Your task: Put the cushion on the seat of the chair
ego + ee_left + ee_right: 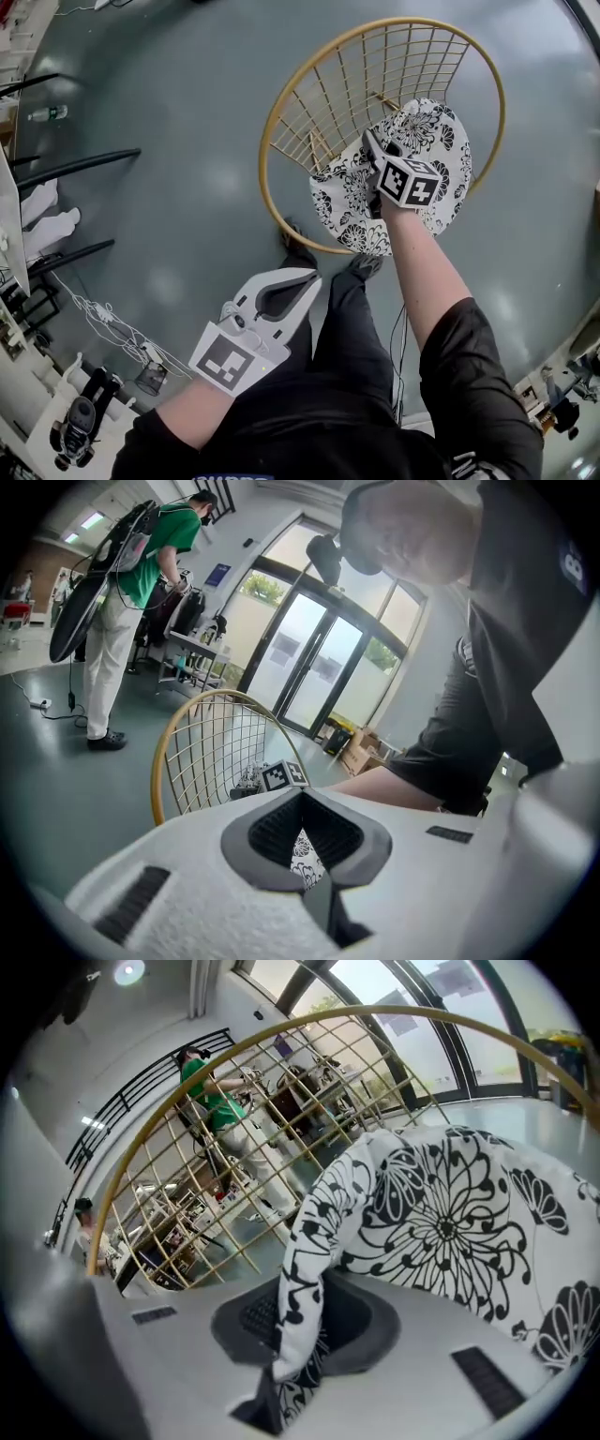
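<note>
The right gripper (pixel 278 1401) has its jaws shut tight on a fold of the cushion (pixel 441 1222) — the cloth is pinched between the pads and pokes out below them. The left gripper (pixel 305 279) is shut too, with nothing in it. It sits low by the person's leg, apart from the chair (pixel 394 1010)

The cushion is round and white with black flowers. It hangs from the right gripper inside the ring of the chair, on the side near the person. I cannot tell if it rests on the wires yet

It looks soft and light. It bends and droops where it is pinched, so it will likely flop and not stay flat. It will not break, and it does not look slippery. One grip on the edge should be enough to carry it, but the far side may sag or fold under — a second grip on the other edge could help spread it out

The chair is a round bowl of thin gold wires with a thick gold rim. The rim stands up all round, so the cushion has to go down inside it, and its edge could catch on the rim or the wires. The floor (pixel 169 141) round the chair is wide and bare, so there is room to move. The person's feet are just beside the near rim
</note>
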### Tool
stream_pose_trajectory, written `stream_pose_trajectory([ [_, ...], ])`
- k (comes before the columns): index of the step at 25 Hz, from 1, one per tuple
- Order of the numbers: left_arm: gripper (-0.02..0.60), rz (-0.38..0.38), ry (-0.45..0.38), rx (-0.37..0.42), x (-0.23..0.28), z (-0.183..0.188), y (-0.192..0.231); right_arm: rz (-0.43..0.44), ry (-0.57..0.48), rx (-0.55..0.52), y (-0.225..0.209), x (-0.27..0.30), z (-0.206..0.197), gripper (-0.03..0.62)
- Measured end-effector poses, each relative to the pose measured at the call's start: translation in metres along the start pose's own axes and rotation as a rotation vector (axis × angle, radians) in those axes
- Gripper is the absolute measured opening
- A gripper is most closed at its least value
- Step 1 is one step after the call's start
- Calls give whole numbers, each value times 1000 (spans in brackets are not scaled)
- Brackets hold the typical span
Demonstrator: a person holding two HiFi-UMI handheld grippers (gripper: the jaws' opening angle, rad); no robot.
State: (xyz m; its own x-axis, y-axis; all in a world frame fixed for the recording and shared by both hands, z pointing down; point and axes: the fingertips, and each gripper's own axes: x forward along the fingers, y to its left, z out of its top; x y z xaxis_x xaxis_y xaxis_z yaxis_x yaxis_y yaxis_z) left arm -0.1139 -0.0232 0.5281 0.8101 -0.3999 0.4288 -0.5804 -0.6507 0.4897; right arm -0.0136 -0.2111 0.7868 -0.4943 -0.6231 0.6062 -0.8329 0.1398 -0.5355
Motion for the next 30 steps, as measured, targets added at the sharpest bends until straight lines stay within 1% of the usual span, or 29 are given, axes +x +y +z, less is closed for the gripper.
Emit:
stream_pose_trajectory([
  [2,17,4,-1,-2,-5,-3,4,-4,9,7,-3,8,-4,45],
  [3,15,4,-2,-5,-7,-4,5,-1,12,9,-2,10,-6,57],
  [4,17,3,-4,-9,-9,-5,4,6,13,11,-1,12,-6,96],
  [6,17,1,-13,-15,-12,-6,2,27,10,18,4,13,-4,195],
  [7,17,0,-18,-17,-14,-5,0,33,7,20,8,12,-2,223],
  [9,15,-2,-29,-20,-19,-2,-4,42,1,10,17,6,4,244],
  [13,17,-14,-62,1,-24,17,-16,91,-21,-22,45,-24,23,250],
  [16,17,-23,-97,27,-31,39,-33,124,-34,-40,71,-70,33,250],
  [20,17,-37,-130,39,-42,73,-65,179,-65,-35,113,-156,46,250],
  [22,17,-53,-154,82,-46,87,-82,197,-88,-51,131,-204,52,250],
  [24,16,-74,-169,123,-49,100,-100,208,-121,-78,147,-249,62,250],
  [27,17,-106,-178,126,-51,115,-131,241,-163,-124,173,-313,75,249],
  [30,17,-147,-182,133,-52,124,-160,275,-204,-199,202,-369,88,249],
])
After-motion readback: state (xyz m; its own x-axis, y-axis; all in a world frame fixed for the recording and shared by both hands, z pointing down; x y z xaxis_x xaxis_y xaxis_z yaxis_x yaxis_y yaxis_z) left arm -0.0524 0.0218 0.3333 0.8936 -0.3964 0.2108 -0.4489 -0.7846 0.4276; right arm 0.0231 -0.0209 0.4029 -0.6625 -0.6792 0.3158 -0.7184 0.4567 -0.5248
